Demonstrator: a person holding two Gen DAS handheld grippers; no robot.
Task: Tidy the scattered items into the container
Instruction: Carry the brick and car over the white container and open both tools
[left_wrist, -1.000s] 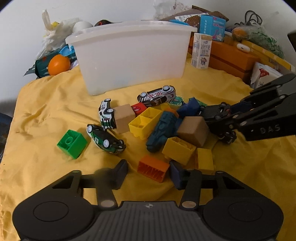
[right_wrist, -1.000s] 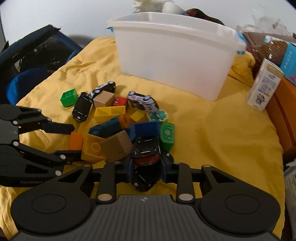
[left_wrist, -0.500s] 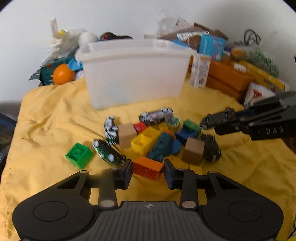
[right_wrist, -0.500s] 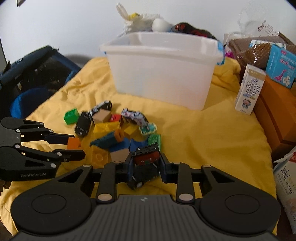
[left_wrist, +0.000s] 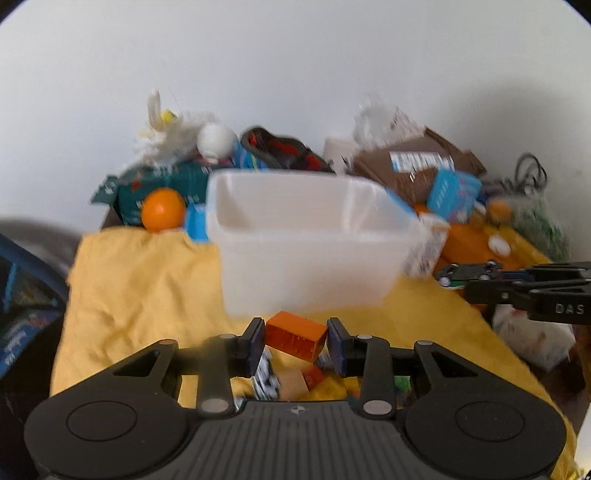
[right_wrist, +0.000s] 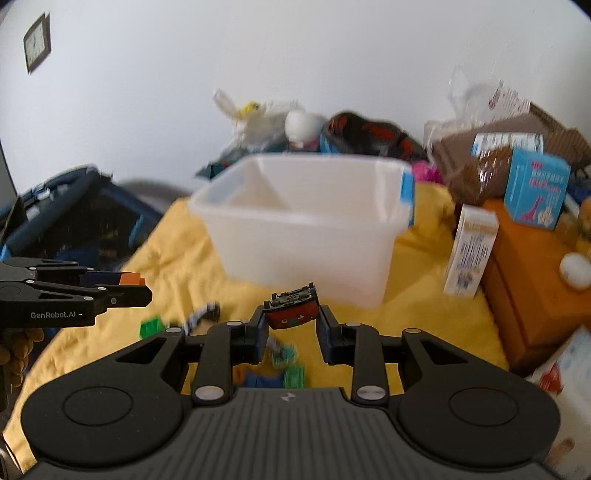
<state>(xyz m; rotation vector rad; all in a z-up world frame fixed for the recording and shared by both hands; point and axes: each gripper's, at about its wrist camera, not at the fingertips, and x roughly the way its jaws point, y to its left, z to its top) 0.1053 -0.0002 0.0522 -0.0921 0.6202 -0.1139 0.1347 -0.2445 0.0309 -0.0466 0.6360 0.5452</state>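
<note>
"GenRobot.AI" on left tongs (right_wrist: 122, 286); seemingly "DAS" on right tongs (left_wrist: 476, 278)

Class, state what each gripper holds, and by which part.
Left gripper: orange brick, by its ends. Right gripper: toy car, by its sides.

Clutter behind a yellow cloth (left_wrist: 140, 280)

An orange ball (left_wrist: 163, 209) sits far left; a milk carton (right_wrist: 470, 254) stands beside an orange box (right_wrist: 524, 273); a clock (right_wrist: 36, 43) hangs on the wall.

Bin mouth: I see the white container (right_wrist: 306, 225) open on top
Behind it: bags and clutter (right_wrist: 280, 125) crowd the rim
Right flank: milk carton (right_wrist: 471, 254) and orange box (right_wrist: 532, 273) stand close
Left flank: bare yellow cloth (left_wrist: 147, 273)
</note>
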